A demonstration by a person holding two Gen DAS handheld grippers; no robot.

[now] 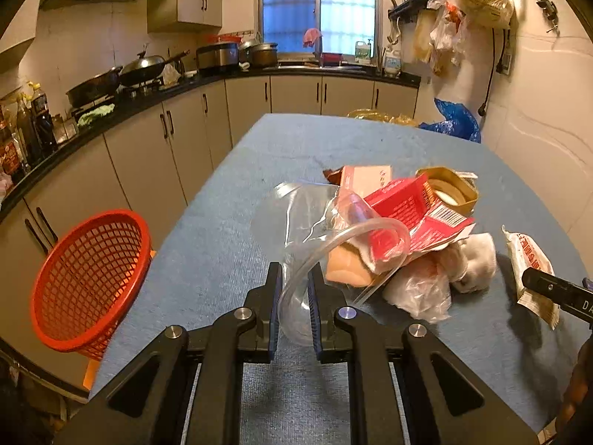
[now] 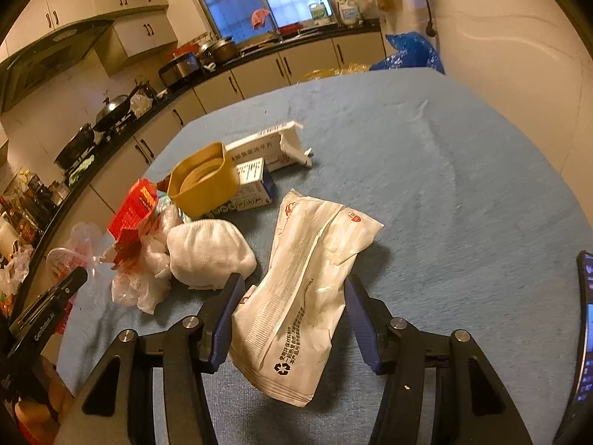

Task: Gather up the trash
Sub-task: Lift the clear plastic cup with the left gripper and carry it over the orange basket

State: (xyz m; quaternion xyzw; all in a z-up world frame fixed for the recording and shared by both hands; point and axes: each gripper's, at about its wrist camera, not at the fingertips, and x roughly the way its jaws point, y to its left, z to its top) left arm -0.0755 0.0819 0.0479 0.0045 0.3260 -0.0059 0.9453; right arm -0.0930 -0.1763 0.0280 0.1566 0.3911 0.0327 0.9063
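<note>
At the far left in the left wrist view a red plastic mesh basket (image 1: 89, 282) hangs tilted at the edge of the blue cloth-covered counter (image 1: 222, 244); whether it touches the edge cannot be told. Just right of it, the left gripper (image 1: 294, 293) is pinched on the rim of a clear plastic cup (image 1: 315, 244), thin and round, its blue pads nearly together with only the cup wall between them. Past the cup lies the trash heap: a torn red carton (image 1: 411, 215) with white print too small to read, a pink box (image 1: 365, 176) behind it, a gold-coloured tub (image 1: 450, 189) tipped on its side, and crumpled clear film over a white wad (image 1: 470, 263).

In the right wrist view the same heap sits left of centre, with two white boxes (image 2: 267, 148) bearing blue Chinese print beyond the tub. The right gripper (image 2: 292, 289) stands half spread astride a white wrapper (image 2: 304, 282), glossy and creased, printed with a recycling mark, lines of small Chinese text and a red logo; its left pad lies against the wrapper's edge, the right pad apart from it. To the right the counter runs bare to its rounded edge, and a phone screen (image 2: 583, 333) shows at the frame's border.
</note>
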